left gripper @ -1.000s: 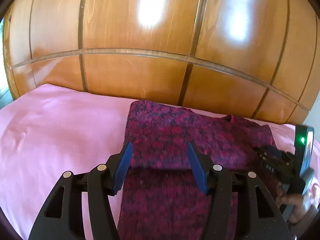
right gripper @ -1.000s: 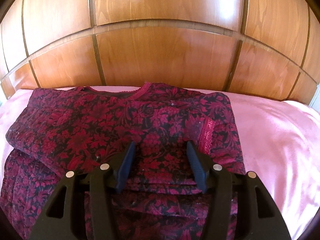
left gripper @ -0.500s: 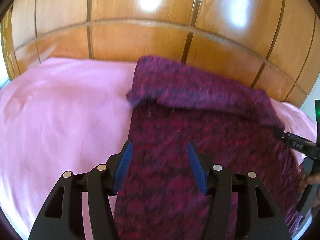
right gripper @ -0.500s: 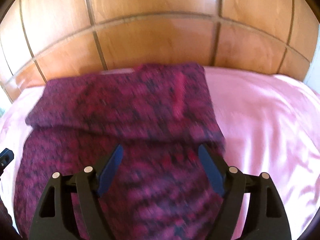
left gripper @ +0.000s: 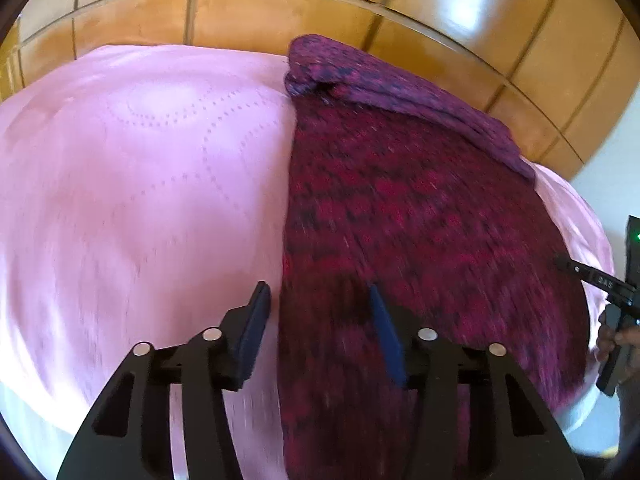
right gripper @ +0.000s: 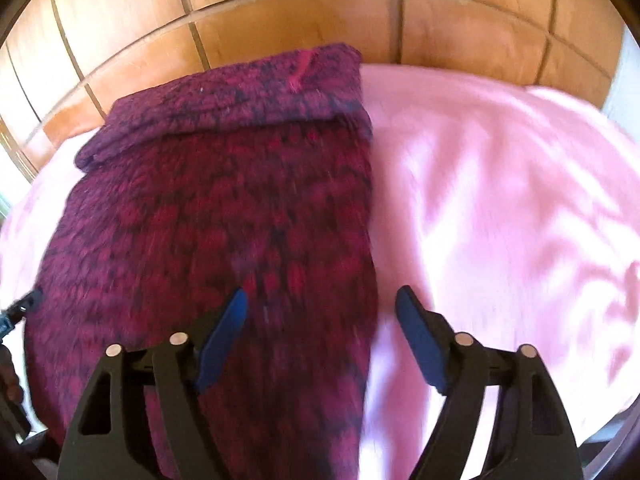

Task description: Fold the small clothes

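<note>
The dark red and black patterned garment [left gripper: 420, 216] lies on the pink bed [left gripper: 140, 180], its far end folded over by the wooden headboard. Both tongs, left [left gripper: 316, 308] and right [right gripper: 320, 312], straddle its side edges, closing, pinching nothing. Next, grip the near hem corners.

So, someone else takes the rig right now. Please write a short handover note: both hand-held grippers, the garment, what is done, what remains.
Left hand-held gripper: jaws closing, astride the garment's left edge, nothing gripped.
Right hand-held gripper: jaws closing, astride its right edge, nothing gripped.
Garment: dark red floral piece lying on the pink sheet, far end by the wooden panel.
Done: far end folded over toward the near side.
Left: probably grip the near edges and fold again.
</note>
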`<move>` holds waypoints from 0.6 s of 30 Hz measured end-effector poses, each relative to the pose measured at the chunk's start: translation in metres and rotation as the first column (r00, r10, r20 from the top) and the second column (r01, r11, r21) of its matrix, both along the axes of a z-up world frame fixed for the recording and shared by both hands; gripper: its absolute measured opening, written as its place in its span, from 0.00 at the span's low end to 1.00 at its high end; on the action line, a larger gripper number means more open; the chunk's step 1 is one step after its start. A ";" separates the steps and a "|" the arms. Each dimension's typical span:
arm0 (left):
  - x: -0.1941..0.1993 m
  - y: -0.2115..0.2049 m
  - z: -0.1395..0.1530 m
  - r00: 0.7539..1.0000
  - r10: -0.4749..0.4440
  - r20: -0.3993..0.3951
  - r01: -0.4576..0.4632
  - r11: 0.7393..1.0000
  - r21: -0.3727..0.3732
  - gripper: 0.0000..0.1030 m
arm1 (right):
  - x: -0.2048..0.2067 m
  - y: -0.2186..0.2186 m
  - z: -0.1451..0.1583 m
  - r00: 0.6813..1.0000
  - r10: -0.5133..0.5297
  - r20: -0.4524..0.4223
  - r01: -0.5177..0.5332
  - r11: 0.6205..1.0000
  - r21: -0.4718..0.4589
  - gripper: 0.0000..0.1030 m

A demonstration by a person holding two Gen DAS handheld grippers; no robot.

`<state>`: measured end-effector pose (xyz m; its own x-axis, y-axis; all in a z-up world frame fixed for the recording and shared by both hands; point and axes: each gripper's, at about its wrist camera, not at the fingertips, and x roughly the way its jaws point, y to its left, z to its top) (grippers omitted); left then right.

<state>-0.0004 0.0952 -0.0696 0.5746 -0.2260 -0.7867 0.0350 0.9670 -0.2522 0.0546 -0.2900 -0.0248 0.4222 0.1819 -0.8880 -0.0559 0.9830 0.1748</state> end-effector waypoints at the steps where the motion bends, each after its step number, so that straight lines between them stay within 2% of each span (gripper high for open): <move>1: -0.006 -0.001 0.001 1.000 -0.011 0.000 0.011 1.000 0.000 0.47 | -0.007 -0.004 0.000 1.000 -0.004 -0.008 0.004 1.000 0.024 0.61; 6: -0.027 -0.006 0.003 0.998 -0.060 -0.016 0.061 0.998 0.012 0.46 | -0.046 -0.015 0.007 1.000 -0.025 -0.015 0.026 0.995 0.092 0.55; 8: -0.032 -0.007 0.004 0.996 -0.080 -0.024 0.080 0.997 0.008 0.46 | -0.051 -0.014 0.010 1.000 -0.017 -0.016 0.018 0.995 0.097 0.51; 13: -0.038 -0.006 0.001 0.993 -0.110 -0.050 0.110 0.994 0.008 0.46 | -0.067 -0.002 0.015 0.999 0.036 -0.023 -0.034 0.995 0.094 0.49; 18: -0.047 -0.009 0.000 0.986 -0.153 -0.064 0.154 0.988 0.024 0.46 | -0.084 0.002 0.009 0.995 0.058 -0.075 -0.052 0.995 0.086 0.44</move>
<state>-0.0478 0.0861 -0.0695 0.4845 -0.2846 -0.8272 0.1687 0.9583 -0.2308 -0.0289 -0.2882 -0.0158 0.3398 0.2779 -0.8985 -0.0927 0.9606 0.2620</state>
